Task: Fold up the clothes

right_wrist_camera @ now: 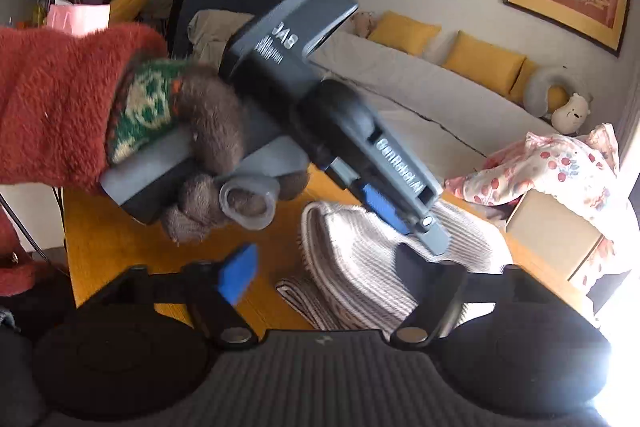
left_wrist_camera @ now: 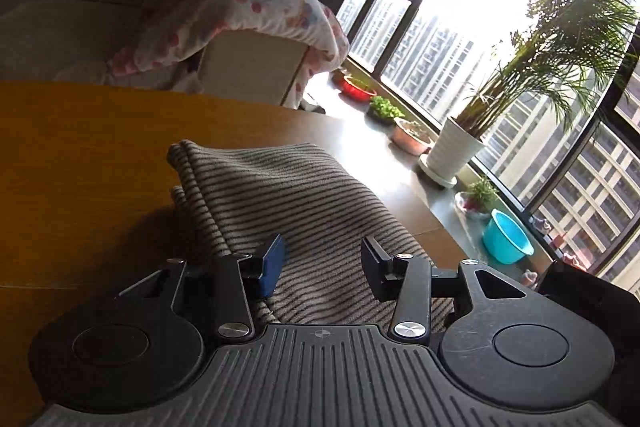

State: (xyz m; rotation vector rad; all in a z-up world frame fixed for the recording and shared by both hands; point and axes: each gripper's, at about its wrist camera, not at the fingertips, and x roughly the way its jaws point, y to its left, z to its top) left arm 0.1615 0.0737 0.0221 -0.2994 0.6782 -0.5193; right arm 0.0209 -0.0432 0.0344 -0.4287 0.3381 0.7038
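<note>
Left gripper (left_wrist_camera: 322, 263): jaws spread, nothing pinched, hovering just above the near part of the striped garment (left_wrist_camera: 296, 211).
Right gripper (right_wrist_camera: 326, 277): jaws spread wide, nothing held, above the near edge of the same garment.
Striped garment: already folded into layers, lying on the wooden table (left_wrist_camera: 80, 155) near its window-side edge.
Gloved hand (right_wrist_camera: 216, 147): around the left tool's handle, above the table.
Advice: lower both together, pinch all layers at one edge, lift low, lay over evenly.
Risk: catching only the top layer, so the fold opens.
</note>
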